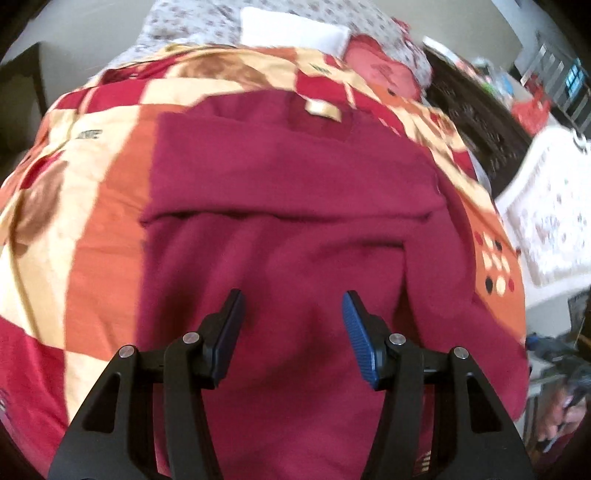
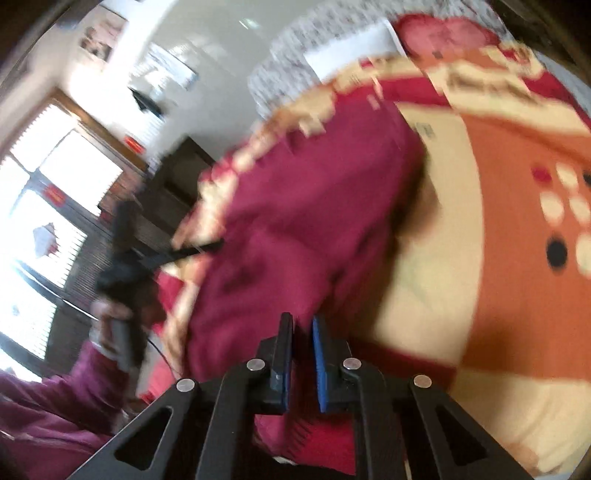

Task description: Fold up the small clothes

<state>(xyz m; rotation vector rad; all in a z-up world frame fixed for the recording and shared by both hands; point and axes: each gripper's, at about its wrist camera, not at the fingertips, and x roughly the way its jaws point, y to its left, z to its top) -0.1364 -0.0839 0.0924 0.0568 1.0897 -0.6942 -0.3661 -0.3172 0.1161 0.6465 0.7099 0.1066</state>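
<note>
A dark red garment (image 1: pixel 295 184) lies spread flat on a red, orange and cream patterned blanket (image 1: pixel 92 184), with a pale label (image 1: pixel 325 109) at its far collar edge and a fold line across its middle. My left gripper (image 1: pixel 292 295) hovers open over the near half, nothing between its fingers. In the right wrist view the same garment (image 2: pixel 295 221) runs away from my right gripper (image 2: pixel 302 318), whose blue pads stand almost together at the garment's near edge with no cloth seen between them. The other gripper (image 2: pixel 125 258) shows blurred at the left, held by a hand.
A pink pillow (image 1: pixel 384 70) and a white folded item (image 1: pixel 291 27) lie at the far end on a floral sheet. Dark carved furniture (image 1: pixel 476 122) and a white floral-covered surface (image 1: pixel 546 221) stand to the right. A bright window (image 2: pixel 55 184) and a maroon sleeve (image 2: pixel 55 398) are at the left.
</note>
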